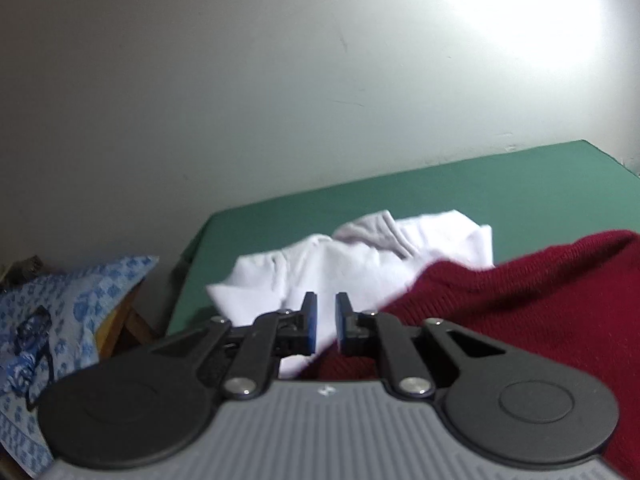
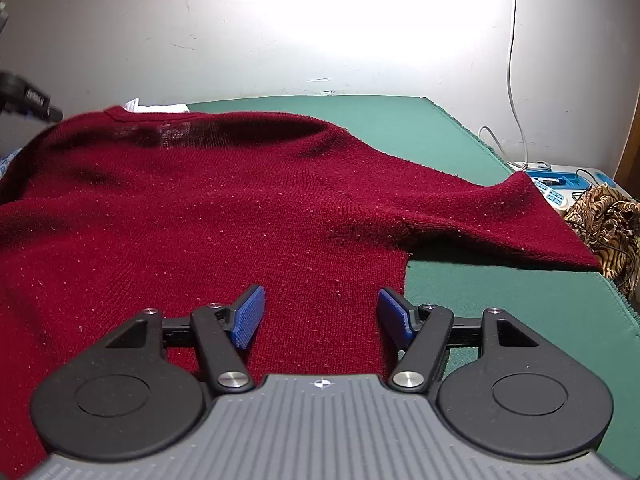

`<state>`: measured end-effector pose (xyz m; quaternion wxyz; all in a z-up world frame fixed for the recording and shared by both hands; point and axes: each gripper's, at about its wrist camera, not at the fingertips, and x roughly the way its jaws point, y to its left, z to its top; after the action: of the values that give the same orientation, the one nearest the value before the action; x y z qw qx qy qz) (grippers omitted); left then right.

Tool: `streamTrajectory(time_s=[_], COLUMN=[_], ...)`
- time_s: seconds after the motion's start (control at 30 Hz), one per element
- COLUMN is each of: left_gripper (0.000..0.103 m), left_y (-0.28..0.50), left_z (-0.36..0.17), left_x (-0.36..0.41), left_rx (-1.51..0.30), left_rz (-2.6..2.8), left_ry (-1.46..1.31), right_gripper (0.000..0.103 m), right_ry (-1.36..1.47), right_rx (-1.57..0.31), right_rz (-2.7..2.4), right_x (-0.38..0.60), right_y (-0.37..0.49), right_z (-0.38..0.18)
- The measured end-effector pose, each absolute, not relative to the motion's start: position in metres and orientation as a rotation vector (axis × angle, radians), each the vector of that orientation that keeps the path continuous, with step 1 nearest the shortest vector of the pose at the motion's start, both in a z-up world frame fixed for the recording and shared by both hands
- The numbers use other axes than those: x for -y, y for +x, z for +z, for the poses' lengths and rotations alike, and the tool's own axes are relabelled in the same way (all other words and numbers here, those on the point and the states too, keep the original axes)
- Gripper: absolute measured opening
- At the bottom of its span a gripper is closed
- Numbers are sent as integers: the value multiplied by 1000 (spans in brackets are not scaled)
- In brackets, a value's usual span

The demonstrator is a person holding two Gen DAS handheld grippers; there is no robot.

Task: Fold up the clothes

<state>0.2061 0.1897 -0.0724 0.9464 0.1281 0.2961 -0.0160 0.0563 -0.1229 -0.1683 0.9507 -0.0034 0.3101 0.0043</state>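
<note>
Right wrist view showed the right claw (image 2: 322, 318) wide apart over a red sweater (image 2: 224, 216) on the green table (image 2: 520, 292); the left claw (image 1: 323, 322) was narrow, gripping nothing.

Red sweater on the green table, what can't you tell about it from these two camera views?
- Red sweater: left sleeve and hem, cut off by the right wrist view's edges and gripper body.
- White garment: blurred in the left wrist view, part covered by the sweater; type unclear.
- Left gripper: nearly shut; any cloth between its pads can't be made out.
</note>
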Motion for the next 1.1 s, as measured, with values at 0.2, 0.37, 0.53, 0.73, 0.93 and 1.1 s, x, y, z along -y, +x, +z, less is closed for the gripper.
streamTrajectory(time_s=[0.2, 0.37, 0.53, 0.73, 0.93, 1.1], left_gripper=[9, 57, 67, 9, 0, 7], left_y=[244, 195, 193, 229, 261, 254], left_z=[-97, -75, -97, -123, -101, -102], left_x=[-208, -195, -154, -156, -177, -202], left_rx=[-720, -594, -584, -647, -618, -661], left_rz=[73, -129, -207, -126, -12, -15], left_ry=[304, 269, 425, 429, 358, 313], right_gripper=[67, 67, 68, 69, 70, 71], right_ry=[-6, -7, -4, -2, -3, 0], right_rx=[-631, -631, -633, -634, -634, -636], right_rz=[8, 6, 8, 8, 8, 8], right_x=[123, 122, 123, 123, 124, 124], right_y=[56, 56, 57, 57, 58, 58], right_z=[-168, -168, -168, -168, -169, -168])
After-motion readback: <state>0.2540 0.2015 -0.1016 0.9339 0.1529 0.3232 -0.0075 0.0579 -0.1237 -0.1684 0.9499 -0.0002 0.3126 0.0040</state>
